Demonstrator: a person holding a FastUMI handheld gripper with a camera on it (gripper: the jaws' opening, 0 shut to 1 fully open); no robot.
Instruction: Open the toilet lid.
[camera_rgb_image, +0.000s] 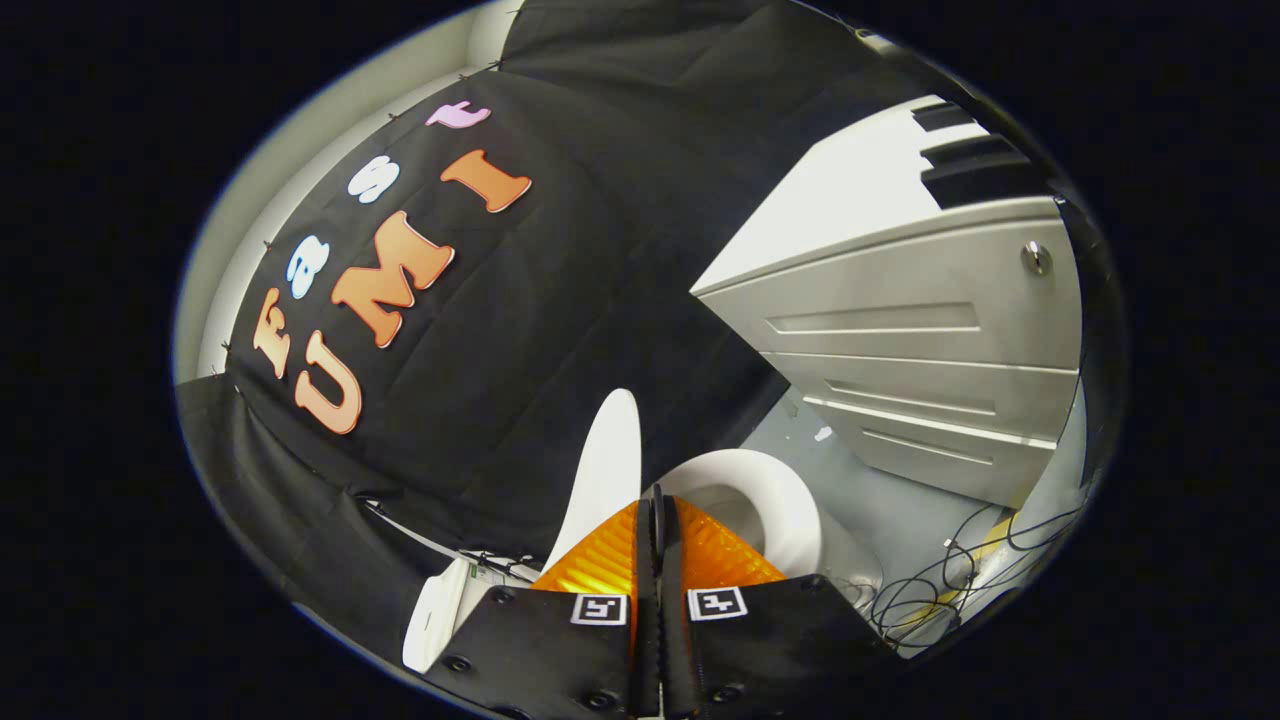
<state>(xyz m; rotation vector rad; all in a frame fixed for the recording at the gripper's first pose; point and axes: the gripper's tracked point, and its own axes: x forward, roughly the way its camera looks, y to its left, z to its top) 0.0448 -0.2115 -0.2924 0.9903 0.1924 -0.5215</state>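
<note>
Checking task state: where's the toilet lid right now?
In the gripper view the toilet lid stands raised just beyond the shut gripper, left of the seat ring and against the black cloth wall.

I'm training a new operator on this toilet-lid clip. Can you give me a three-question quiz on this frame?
1. True or false: the lid is raised off the seat.
2. How do the gripper fingers stand? A) wide apart B) closed together, nothing between them C) clamped on the lid
3. Fill in: beyond the seat stands a white ____ with drawers.

Key: 1 true; 2 B; 3 cabinet.
</note>
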